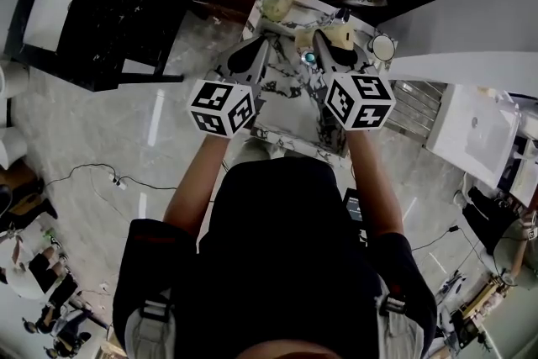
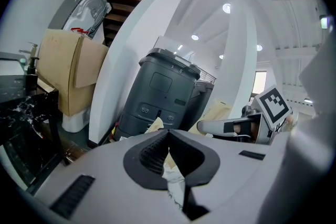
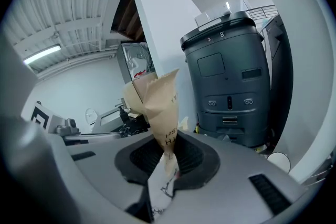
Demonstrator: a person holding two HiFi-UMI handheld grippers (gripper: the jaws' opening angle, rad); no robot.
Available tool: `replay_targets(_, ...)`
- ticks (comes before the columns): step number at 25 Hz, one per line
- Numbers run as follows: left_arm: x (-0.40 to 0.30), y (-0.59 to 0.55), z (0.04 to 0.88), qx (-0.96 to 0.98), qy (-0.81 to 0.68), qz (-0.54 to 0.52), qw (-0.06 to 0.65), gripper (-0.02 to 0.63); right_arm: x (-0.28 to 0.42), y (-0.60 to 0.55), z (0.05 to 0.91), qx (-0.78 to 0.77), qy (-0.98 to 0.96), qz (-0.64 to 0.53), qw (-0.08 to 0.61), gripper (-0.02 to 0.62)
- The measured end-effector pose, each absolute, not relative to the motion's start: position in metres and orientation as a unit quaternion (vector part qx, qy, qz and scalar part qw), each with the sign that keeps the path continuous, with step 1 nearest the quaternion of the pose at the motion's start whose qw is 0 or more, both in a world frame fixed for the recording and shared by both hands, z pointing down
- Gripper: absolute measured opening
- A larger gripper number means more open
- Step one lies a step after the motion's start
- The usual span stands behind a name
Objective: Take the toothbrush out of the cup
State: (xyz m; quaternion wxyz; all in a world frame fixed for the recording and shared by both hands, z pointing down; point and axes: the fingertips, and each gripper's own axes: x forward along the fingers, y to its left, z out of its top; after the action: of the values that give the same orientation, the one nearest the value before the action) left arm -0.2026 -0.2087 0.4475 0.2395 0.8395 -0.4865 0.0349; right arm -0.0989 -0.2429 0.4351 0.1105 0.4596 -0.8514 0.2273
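My right gripper (image 3: 169,150) is shut on a creased brown paper packet (image 3: 160,107) with print on it, which stands up out of the jaws. From the head view this gripper (image 1: 329,43) reaches over the far right of a small marble-patterned table (image 1: 290,109), with the packet (image 1: 346,33) at its tip. My left gripper (image 2: 168,135) is shut with nothing between its pads; it hangs over the table's far left (image 1: 256,48). A white round cup (image 1: 383,47) stands just right of the right gripper. I cannot make out a toothbrush.
A dark grey bin-like machine (image 2: 160,97) stands beyond the table, also in the right gripper view (image 3: 228,81). A cardboard box (image 2: 65,73) is to its left. White curved panels (image 1: 471,29) rise at the right. Cables (image 1: 92,172) lie on the floor.
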Motion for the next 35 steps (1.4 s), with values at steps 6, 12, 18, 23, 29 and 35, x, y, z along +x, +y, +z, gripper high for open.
replay_targets(6, -0.203, -0.219, 0.461, 0.841, -0.481, 0.039, 0.245, 0.012, -0.099, -0.253, 0.446, 0.460, -0.849, 0.234, 0.114, 0.077)
replay_targets(12, -0.196, -0.234, 0.478, 0.842, -0.475, 0.055, 0.248, 0.012, -0.095, -0.262, 0.458, 0.460, -0.846, 0.243, 0.118, 0.077)
replay_targets(18, -0.191, -0.253, 0.492, 0.847, -0.471, 0.083, 0.232, 0.014, -0.095, -0.271, 0.470, 0.459, -0.843, 0.252, 0.121, 0.077)
replay_targets(23, -0.186, -0.265, 0.502, 0.851, -0.464, 0.095, 0.227, 0.015, -0.096, -0.277, 0.480, 0.456, -0.842, 0.261, 0.123, 0.077)
replay_targets(29, -0.176, -0.278, 0.508, 0.865, -0.440, 0.113, 0.211, 0.107, -0.099, -0.281, 0.485, 0.458, -0.840, 0.264, 0.125, 0.077)
replay_targets(35, -0.173, -0.295, 0.516, 0.868, -0.440, 0.135, 0.187, 0.164, -0.097, -0.279, 0.488, 0.464, -0.836, 0.264, 0.126, 0.077)
